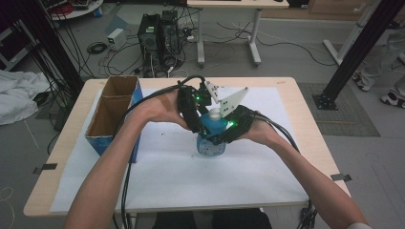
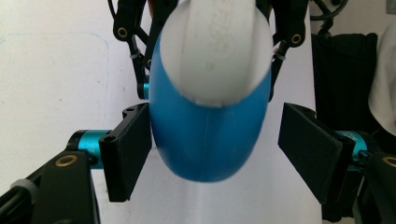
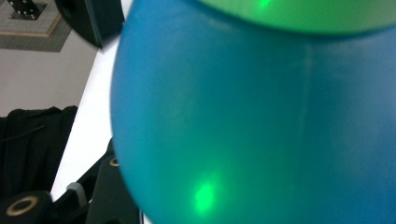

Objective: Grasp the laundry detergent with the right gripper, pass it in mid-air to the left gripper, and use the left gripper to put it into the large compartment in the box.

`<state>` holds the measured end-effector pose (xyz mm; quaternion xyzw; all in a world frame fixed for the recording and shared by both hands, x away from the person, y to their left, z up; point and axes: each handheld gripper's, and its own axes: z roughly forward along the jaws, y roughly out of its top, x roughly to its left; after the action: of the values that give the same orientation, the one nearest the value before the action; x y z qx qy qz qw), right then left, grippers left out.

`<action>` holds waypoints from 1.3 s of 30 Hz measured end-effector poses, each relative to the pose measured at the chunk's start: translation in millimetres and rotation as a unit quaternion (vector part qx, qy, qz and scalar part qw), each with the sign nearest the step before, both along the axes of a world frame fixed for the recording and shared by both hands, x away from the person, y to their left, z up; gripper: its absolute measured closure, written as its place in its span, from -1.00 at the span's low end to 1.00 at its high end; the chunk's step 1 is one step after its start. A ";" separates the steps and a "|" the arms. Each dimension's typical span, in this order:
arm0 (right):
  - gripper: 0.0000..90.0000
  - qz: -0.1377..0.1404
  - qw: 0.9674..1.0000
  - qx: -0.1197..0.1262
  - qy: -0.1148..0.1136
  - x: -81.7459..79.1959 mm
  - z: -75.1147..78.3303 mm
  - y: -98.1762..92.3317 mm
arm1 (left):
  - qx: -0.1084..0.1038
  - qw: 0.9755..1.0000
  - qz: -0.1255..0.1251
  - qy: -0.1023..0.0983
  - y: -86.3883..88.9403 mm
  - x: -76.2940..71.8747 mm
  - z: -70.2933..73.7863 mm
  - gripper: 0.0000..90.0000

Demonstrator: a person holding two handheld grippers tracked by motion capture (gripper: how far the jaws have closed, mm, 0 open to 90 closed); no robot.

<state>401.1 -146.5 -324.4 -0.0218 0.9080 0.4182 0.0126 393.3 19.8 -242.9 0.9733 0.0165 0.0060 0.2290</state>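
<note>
Blue bottle [image 1: 210,143] stands right of cardboard box [image 1: 111,110]. Right gripper [image 1: 228,128] jaws clamp the bottle; left gripper [image 2: 219,154] jaws open, straddling it below white cap [image 2: 217,46].

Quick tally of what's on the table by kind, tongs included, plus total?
Blue bottle with white cap: 1
Cardboard box: 1
White mat covering the table: 1
Handheld tongs: 2, left tongs open around the bottle, right tongs shut on its body
Total: 5
</note>
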 end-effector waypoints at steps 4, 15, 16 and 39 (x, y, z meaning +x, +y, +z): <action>0.02 -0.001 1.000 -0.004 0.000 -0.8 -0.2 0.2 | -0.001 1.000 0.003 0.003 -4.0 0.3 -2.4 -0.42; 0.02 -0.001 1.000 0.003 0.006 -1.0 -0.8 1.1 | -0.006 1.000 0.005 0.001 -9.5 0.4 -6.0 -0.40; 0.02 -0.001 1.000 0.002 0.006 -1.0 -0.8 0.9 | -0.005 1.000 0.006 -0.002 -9.8 0.1 -6.5 -0.40; 0.02 0.000 1.000 0.000 0.008 -2.1 -2.5 3.0 | 0.006 1.000 0.014 0.006 -10.1 3.2 -11.4 -0.26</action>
<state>399.1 -143.5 -326.9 -0.0187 0.9082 0.4181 0.0051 396.5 9.7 -254.3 0.9742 0.0314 0.0036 0.2234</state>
